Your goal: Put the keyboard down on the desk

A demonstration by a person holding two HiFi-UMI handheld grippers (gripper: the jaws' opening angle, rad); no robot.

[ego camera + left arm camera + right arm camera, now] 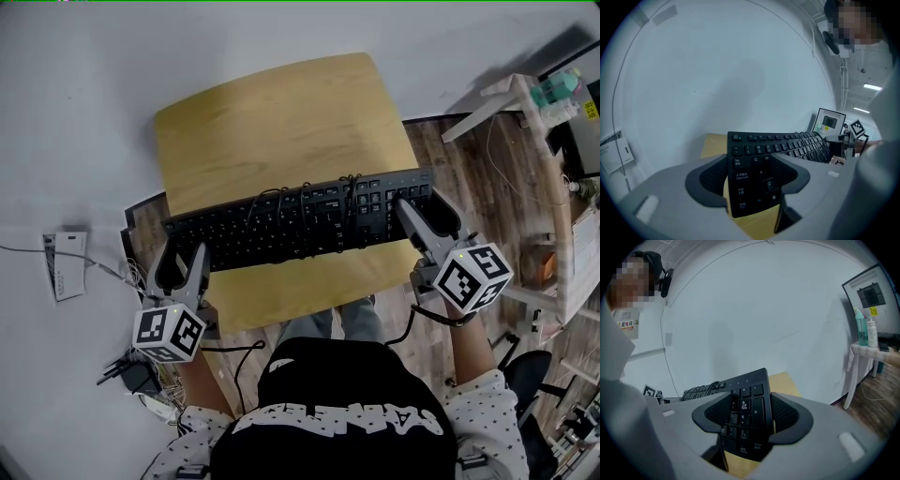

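Head view: the keyboard lies across the middle of the small wooden worktop, keys up. I cannot tell whether it already rests on the wood or hangs just above it. Its long axis runs left to right, with the right end slightly farther from the person. Both ends reach past the worktop's sides. The left claw is at the left end and the right claw at the right end. A coiled cable sits on the keys.

Left gripper view: the left claw is clamped on the keyboard at its Tab-to-Ctrl end. 1 jaw lies over the keys and the other sits against the end edge.

Right gripper view: the right claw grasps the keyboard at its number-pad end, and the board fills the gap between the jaws.

Risks, as I judge them: the board is longer than the worktop is wide, so setting it off-centre would leave 1 end hanging too far and it could tip off. If the 2 claws let go unevenly, the freed end would drop and the board would skew. A jaw lying over the keys could drag the board as it pulls away. The loose cable could slide off and tug.
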